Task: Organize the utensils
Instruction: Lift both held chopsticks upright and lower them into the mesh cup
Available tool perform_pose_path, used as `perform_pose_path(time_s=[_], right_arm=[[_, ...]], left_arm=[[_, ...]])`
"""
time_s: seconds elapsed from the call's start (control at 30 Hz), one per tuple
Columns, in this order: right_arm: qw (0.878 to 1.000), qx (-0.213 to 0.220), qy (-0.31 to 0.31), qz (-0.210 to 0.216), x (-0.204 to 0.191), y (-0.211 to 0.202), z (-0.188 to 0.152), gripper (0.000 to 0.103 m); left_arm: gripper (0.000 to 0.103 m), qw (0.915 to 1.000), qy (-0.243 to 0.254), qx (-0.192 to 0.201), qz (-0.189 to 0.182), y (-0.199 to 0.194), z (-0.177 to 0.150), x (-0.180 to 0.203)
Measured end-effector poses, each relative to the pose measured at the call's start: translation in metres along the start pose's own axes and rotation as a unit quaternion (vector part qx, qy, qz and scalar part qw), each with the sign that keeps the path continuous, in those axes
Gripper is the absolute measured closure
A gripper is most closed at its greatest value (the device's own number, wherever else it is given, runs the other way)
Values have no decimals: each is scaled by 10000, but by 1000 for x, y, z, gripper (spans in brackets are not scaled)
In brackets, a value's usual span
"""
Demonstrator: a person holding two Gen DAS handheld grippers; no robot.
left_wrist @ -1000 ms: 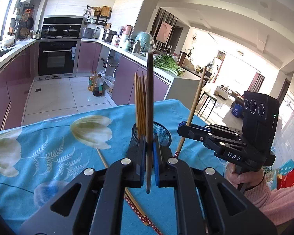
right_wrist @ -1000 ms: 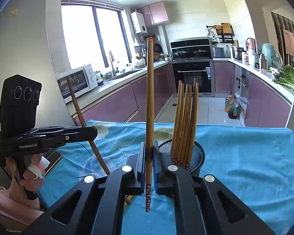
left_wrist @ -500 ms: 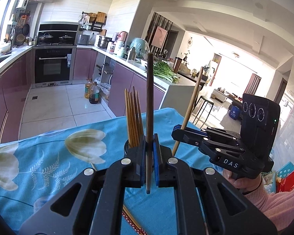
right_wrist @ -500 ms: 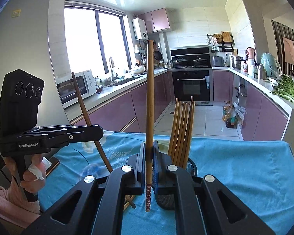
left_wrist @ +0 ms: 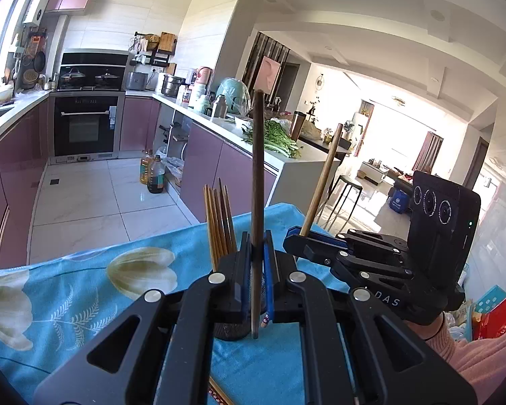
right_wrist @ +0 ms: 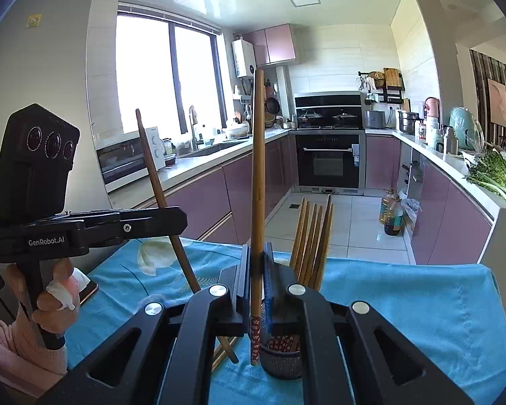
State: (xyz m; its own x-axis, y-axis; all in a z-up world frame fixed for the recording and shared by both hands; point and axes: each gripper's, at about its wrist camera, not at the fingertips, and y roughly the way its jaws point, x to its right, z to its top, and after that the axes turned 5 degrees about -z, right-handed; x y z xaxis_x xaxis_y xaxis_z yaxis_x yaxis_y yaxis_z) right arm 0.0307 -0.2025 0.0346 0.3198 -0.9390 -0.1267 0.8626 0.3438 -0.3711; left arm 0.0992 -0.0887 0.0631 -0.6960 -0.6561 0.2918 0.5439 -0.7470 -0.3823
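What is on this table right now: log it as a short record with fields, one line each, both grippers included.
left gripper: shut on a dark chopstick, held upright
right gripper: shut on a light chopstick with a red patterned end, held upright
holder: mesh cup on the table, by the lower tips of both held sticks
holder contents: a bundle of chopsticks standing in it
table cover: blue floral cloth
loose items: chopsticks lying on the cloth near the cup
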Motion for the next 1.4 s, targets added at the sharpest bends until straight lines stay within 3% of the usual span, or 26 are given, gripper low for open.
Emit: perform_pose_path(time_s=[0.73, 1.4], right_arm=[[9998, 96, 51, -144, -4, 9, 8, 97], [9993, -237, 214, -215, -3, 32, -4, 97]], left_arm=[[96, 9994, 206, 270, 75, 5, 17, 12], [95, 9991, 197, -225, 284, 31, -1, 19]])
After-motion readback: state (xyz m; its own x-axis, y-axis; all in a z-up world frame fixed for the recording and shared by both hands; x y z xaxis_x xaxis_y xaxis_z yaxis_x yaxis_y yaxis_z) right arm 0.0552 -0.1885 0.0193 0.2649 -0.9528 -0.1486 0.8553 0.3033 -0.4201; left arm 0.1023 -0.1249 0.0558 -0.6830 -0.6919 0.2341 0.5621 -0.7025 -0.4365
